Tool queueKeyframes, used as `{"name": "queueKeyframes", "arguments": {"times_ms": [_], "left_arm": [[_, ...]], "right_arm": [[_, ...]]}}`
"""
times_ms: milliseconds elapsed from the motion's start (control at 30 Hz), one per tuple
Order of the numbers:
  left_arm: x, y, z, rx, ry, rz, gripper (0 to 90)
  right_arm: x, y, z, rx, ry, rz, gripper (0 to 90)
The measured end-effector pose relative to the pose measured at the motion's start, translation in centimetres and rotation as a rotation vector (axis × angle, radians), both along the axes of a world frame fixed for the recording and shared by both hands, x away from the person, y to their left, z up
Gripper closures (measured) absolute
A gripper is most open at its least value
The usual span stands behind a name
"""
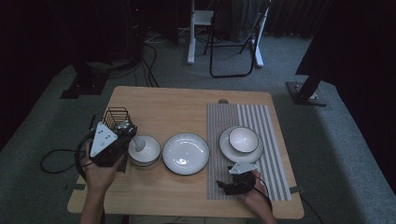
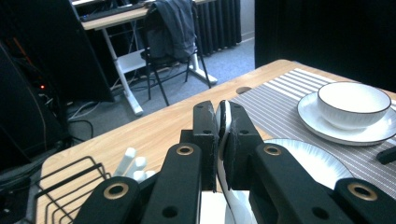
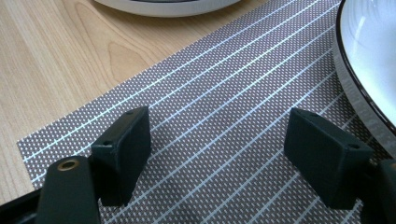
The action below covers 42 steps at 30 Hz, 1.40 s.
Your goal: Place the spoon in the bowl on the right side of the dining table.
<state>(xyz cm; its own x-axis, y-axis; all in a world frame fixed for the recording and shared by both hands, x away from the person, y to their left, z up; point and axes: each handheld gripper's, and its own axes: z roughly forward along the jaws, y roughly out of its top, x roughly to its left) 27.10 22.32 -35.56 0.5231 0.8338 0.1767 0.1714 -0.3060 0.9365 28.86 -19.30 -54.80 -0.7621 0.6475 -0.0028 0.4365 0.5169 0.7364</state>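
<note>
Clearly, the left hand-held gripper (image 1: 132, 138) has its jaws clamped together on a white spoon (image 2: 224, 135); in the left gripper view the thin white handle is pinched between the two black pads, and the spoon's wider end drops out of sight below them. In the high view the spoon (image 1: 138, 142) hangs over a small white bowl (image 1: 144, 151), which stands just left of the empty white plate (image 1: 186, 153) at the middle of the tabletop (image 1: 173, 102). Further left of that plate, beside the left hand (image 1: 100, 170), is a black wire basket (image 1: 115, 117); the left gripper view shows white utensil handles (image 2: 132, 164) lying near its rim.

Right of the empty plate lies a striped placemat (image 1: 261, 121), and on it a second plate (image 1: 225, 144) carries a white bowl with a dark rim (image 1: 243, 139).

The right hand-held gripper (image 1: 225, 185) rests on the near end of the placemat, to the right of the empty plate and nearer the person. Its jaws stand wide apart with nothing but mat between them, as the right gripper view shows, where the placemat (image 3: 224, 116) runs under both pads.
</note>
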Motion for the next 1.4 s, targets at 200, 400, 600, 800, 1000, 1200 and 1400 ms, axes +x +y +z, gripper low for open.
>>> {"name": "queueKeyframes", "arguments": {"times_ms": [200, 400, 600, 800, 1000, 1200, 1400], "left_arm": [[0.5, -0.7, 0.0, 0.004, -0.002, -0.013, 85.5], [1.0, -1.4, -0.2, 0.011, -0.001, -0.034, 85.5], [1.6, -2.1, -0.3, 0.008, 0.000, -0.060, 85.4], [2.4, -3.0, -0.3, 0.013, 0.001, -0.087, 85.4], [3.0, -3.8, -0.5, 0.010, 0.008, -0.117, 85.5], [3.7, -4.3, -0.7, 0.016, 0.017, -0.142, 85.4], [4.4, -5.1, -0.7, 0.005, 0.010, -0.209, 85.4]], "right_arm": [[0.0, 0.0, 0.0, 0.000, -0.001, 0.000, 22.9], [0.0, 0.0, 0.0, 0.000, -0.001, 0.000, 22.9], [0.0, 0.0, 0.0, -0.001, -0.001, 0.000, 23.0], [0.0, 0.0, 0.0, -0.001, -0.001, 0.000, 23.0], [0.0, 0.0, 0.0, -0.001, -0.002, 0.001, 23.0], [0.0, 0.0, 0.0, -0.001, 0.000, 0.000, 23.0], [0.0, 0.0, 0.0, -0.001, -0.002, 0.001, 23.0]]}}
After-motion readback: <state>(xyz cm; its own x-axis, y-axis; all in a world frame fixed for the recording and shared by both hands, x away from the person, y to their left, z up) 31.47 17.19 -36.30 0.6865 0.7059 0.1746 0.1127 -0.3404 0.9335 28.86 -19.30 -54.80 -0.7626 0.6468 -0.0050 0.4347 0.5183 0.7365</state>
